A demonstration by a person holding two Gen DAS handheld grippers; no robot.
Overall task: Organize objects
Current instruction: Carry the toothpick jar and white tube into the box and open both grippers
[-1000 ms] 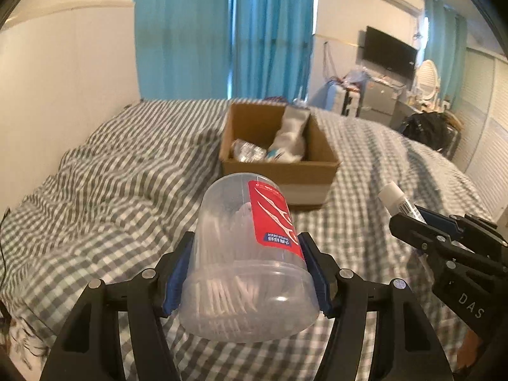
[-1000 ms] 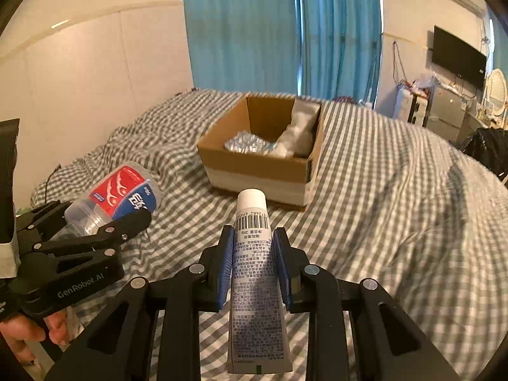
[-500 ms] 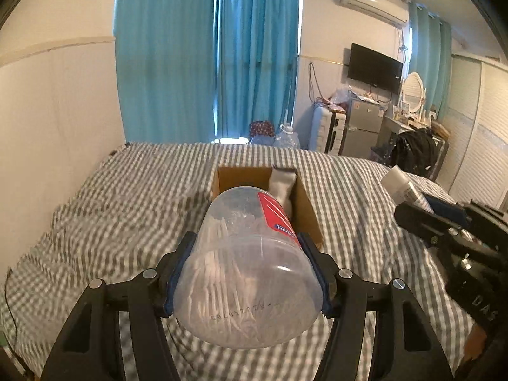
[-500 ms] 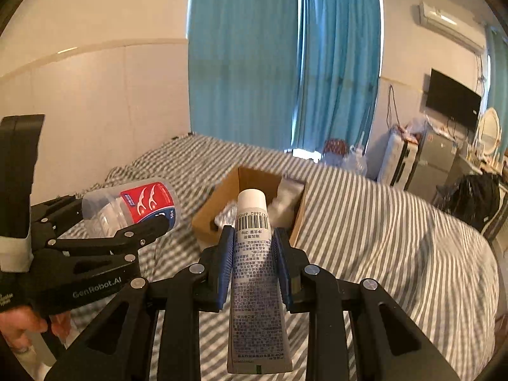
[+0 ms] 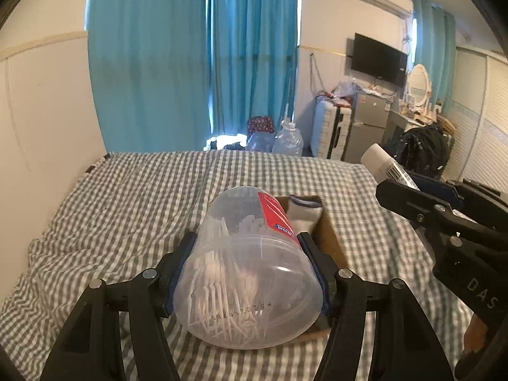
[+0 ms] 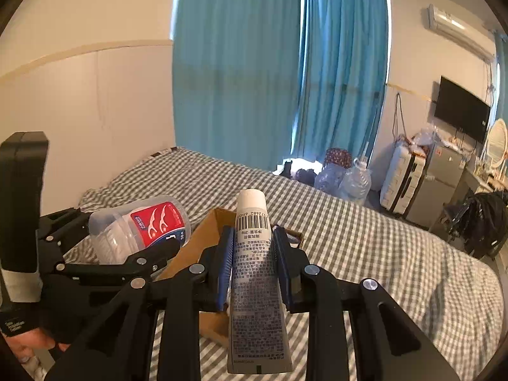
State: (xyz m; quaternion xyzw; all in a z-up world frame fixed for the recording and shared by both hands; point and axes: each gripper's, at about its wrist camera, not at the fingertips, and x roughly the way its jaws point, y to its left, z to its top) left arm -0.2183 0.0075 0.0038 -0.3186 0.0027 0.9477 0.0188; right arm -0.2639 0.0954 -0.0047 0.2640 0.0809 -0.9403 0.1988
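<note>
My left gripper (image 5: 249, 244) is shut on a clear plastic jar of floss picks (image 5: 250, 279) with a red label, held in the air over the near part of an open cardboard box (image 5: 330, 238). The jar also shows in the right wrist view (image 6: 139, 228). My right gripper (image 6: 252, 238) is shut on a white tube with a barcode (image 6: 255, 273), held above the same cardboard box (image 6: 193, 247). The tube's cap shows at the right of the left wrist view (image 5: 381, 162). A grey rolled cloth (image 5: 304, 214) stands in the box.
The box sits on a bed with a grey checked cover (image 5: 133, 197). Blue curtains (image 5: 197, 57) hang behind the bed. Water jugs (image 5: 287, 141), a suitcase (image 6: 401, 177), a small fridge and a black bag stand beyond the bed's far side.
Both grippers have risen and moved forward with their loads. The box has gone from well ahead to right under the jar and tube.
</note>
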